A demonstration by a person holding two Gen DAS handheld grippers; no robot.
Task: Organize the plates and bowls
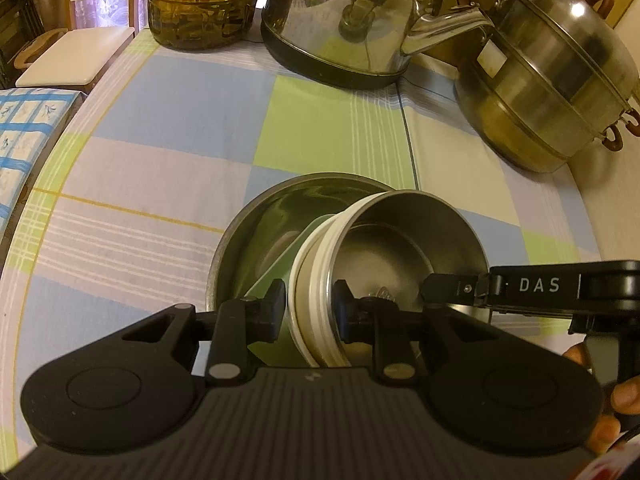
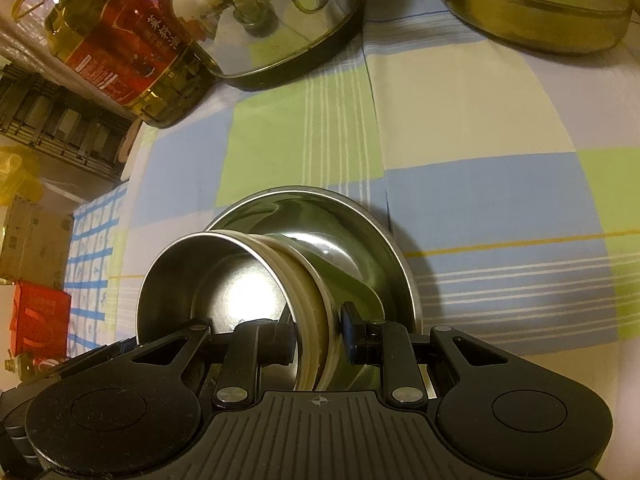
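Bowls sit nested at about six o'clock on the checked blue, green and cream tablecloth [image 1: 320,128]: a small round steel bowl with a cream banded rim [image 1: 384,240] tilts steeply inside a wide, shallow stainless-steel basin [image 1: 256,216], with a pale green plastic piece [image 1: 276,276] wedged between them, perhaps a plate or lid, we cannot tell which. We judge the step in hand to be seating or lifting that small bowl, and doing it well means keeping both hands level with each other so the bowl neither twists nor scrapes the basin wall, and easing it until its base lies flat rather than on edge. Our left gripper [image 1: 308,306] stands narrowly parted, its black fingers pinching the cream rim at the bowl's near side, one finger outside and one inside. Our right gripper [image 2: 316,334] is likewise only a little open and clamps the same rim from the other side, as the right wrist view shows; in the left wrist view its black body marked DAS [image 1: 536,286] reaches in from three o'clock. Since both grips bite a thin rim, we should avoid any sudden jerk, as smooth steel could slip. Toward twelve o'clock stand a polished steel kettle [image 1: 352,24], a large amber oil bottle with a red label [image 1: 204,0] at eleven, and a lidded steel steamer pot [image 1: 552,92] at two, all well apart from the stack, so the working space around the basin looks free.
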